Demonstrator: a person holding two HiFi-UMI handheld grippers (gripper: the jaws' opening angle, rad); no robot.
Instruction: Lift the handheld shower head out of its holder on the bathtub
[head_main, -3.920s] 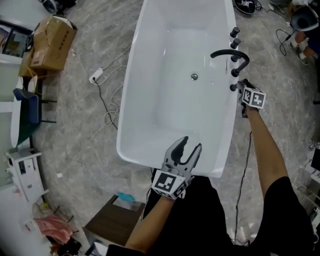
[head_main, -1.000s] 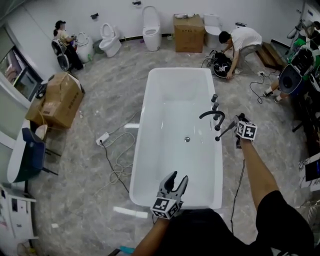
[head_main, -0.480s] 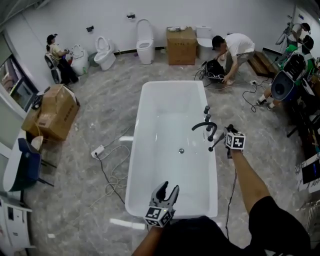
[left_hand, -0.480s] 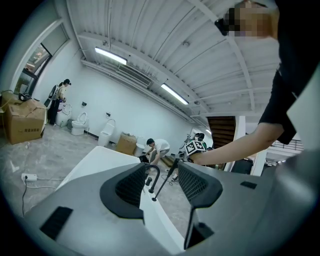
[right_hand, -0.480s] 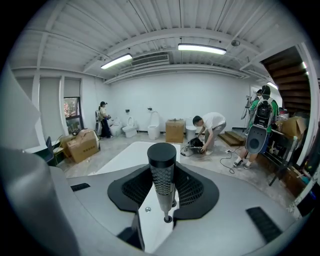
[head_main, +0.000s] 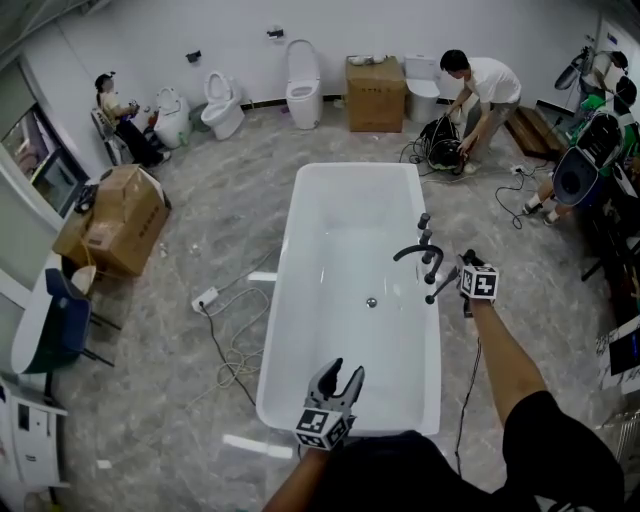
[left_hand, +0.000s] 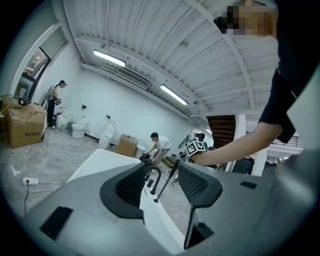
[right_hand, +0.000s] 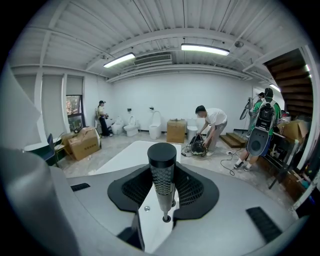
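The white bathtub (head_main: 320, 300) runs lengthwise in front of me. A dark, stick-shaped handheld shower head (head_main: 444, 284) slants up from the tub's right rim, its lower tip down at the rim. My right gripper (head_main: 462, 268) is shut on its upper part. In the right gripper view the honeycomb-patterned shower head (right_hand: 162, 175) stands between the pads of my right gripper (right_hand: 163, 194). My left gripper (head_main: 338, 372) hovers open and empty over the tub's near end. The left gripper view shows my left gripper (left_hand: 157, 182) facing the slanted shower head (left_hand: 165, 182).
A black curved faucet spout (head_main: 416, 252) and knobs (head_main: 424, 222) stand on the right rim beside the shower head. A power strip and cable (head_main: 215, 310) lie on the floor to the left. Cardboard boxes (head_main: 115, 220), toilets (head_main: 303, 70) and several people (head_main: 480, 85) ring the room.
The head view has pulled back from the tub. The right gripper was low at the holder on the rim; now the shower head slants up in it. Over the last second little moved.
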